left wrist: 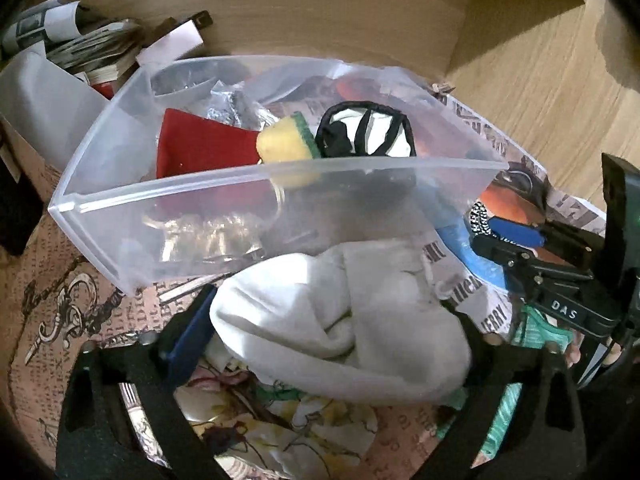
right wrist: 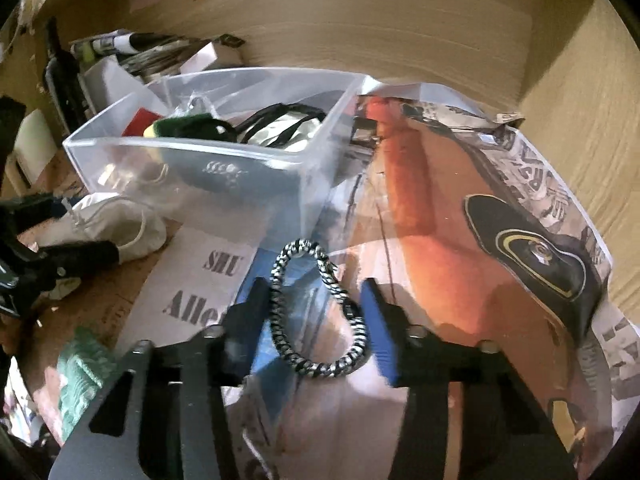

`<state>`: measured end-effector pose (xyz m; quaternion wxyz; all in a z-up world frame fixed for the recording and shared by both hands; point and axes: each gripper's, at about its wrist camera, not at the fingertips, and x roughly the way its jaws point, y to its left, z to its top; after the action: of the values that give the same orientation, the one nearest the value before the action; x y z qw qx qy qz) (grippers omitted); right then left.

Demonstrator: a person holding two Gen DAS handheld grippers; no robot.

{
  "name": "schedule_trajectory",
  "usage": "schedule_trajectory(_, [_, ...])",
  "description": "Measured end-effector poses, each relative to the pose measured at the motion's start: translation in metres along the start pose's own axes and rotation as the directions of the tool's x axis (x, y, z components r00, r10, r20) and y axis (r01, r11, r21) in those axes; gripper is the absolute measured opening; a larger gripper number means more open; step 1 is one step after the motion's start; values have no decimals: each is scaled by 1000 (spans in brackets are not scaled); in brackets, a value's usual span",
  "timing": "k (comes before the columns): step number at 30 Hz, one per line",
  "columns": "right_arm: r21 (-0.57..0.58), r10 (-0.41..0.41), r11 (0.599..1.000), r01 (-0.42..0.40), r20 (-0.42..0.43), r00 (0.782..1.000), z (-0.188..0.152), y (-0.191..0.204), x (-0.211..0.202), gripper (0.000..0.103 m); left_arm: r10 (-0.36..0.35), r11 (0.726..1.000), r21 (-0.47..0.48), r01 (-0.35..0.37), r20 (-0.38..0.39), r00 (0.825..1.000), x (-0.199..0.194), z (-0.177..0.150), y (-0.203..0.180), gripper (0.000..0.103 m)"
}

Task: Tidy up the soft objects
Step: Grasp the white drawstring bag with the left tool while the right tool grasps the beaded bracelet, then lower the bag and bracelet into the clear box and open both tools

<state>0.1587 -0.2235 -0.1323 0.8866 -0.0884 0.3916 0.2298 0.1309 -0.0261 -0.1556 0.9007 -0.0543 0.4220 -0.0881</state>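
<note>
A bundled white sock [left wrist: 320,320] lies just in front of the clear plastic bin [left wrist: 280,168]. My left gripper [left wrist: 336,308] is shut on the sock, which fills the gap and hides the right finger. The bin holds a red cloth [left wrist: 200,148], a yellow-green sponge [left wrist: 286,144] and a black-and-white mask [left wrist: 368,132]. To the right of the bin [right wrist: 180,146], my right gripper [right wrist: 313,284] is shut on a black-and-white braided bracelet [right wrist: 316,312] that rests on the printed table cover. Both blue pads [right wrist: 378,328] touch its sides.
A printed paper cover [right wrist: 460,240] spreads over the table. A green knit piece [right wrist: 80,368] and a floral cloth [left wrist: 280,432] lie at the near edge. Stacked papers [left wrist: 92,52] and a white box [left wrist: 44,108] stand behind the bin on the left. A wooden wall [left wrist: 320,8] closes the back.
</note>
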Motion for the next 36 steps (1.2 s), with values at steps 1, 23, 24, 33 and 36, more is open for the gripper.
schedule_trajectory(1, [6,0,1000,0,2,1000,0,-1,0,28,1,1000,5,-1,5,1000,-1,0,0,89])
schedule_trajectory(23, [-4,45,999,-45,238,970,26,14,-66,15,4,998,56,-18,230,973,-77,13,-10,33])
schedule_trajectory(24, [-7,48,999,-48,248,968,28,15,-68,15,2,998,56,-17,244,970,-82,16,-10,33])
schedule_trajectory(33, [-36,98,995,-91,342,934,61,30,-75,15,42,996,53,-67,382,923,-110,53,-10,34])
schedule_trajectory(36, [-50,113,994,-102,346,931,71,36,-69,15,69,995,40,-92,402,913,-111,64,-5,34])
